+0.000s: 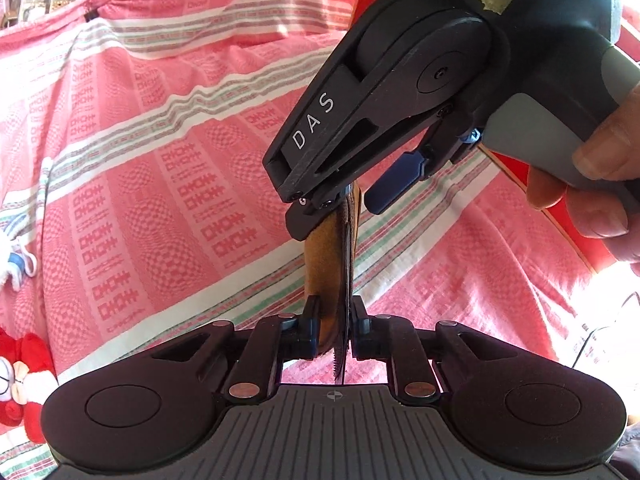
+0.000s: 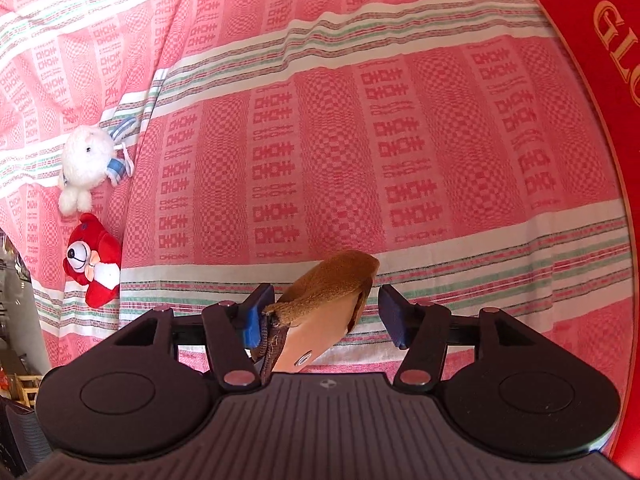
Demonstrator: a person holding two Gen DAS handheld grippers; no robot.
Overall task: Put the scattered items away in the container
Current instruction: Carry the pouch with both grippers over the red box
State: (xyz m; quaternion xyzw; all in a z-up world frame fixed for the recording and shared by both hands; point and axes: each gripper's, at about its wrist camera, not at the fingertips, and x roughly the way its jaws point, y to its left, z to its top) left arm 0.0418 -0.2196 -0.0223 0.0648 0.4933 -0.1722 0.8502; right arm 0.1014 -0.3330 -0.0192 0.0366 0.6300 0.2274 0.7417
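A brown suede pouch [image 1: 328, 256] with a zipper edge hangs above the pink cloth. My left gripper [image 1: 336, 314] is shut on its lower edge. My right gripper [image 1: 340, 216] comes in from the upper right and straddles its top. In the right wrist view the pouch [image 2: 340, 280] lies between the jaws of the right gripper [image 2: 326, 312]. The left blue pad [image 2: 252, 320] touches it; the right pad stands apart, so this gripper is open. The red container [image 2: 592, 80] with gold lettering is at the right edge.
A pink patterned cloth [image 2: 360, 140] covers the whole surface. A white plush toy [image 2: 86, 160] and a red plush toy [image 2: 94, 260] lie at the left. A person's hand [image 1: 600, 184] grips the right gripper's handle, with the red container [image 1: 568, 232] behind it.
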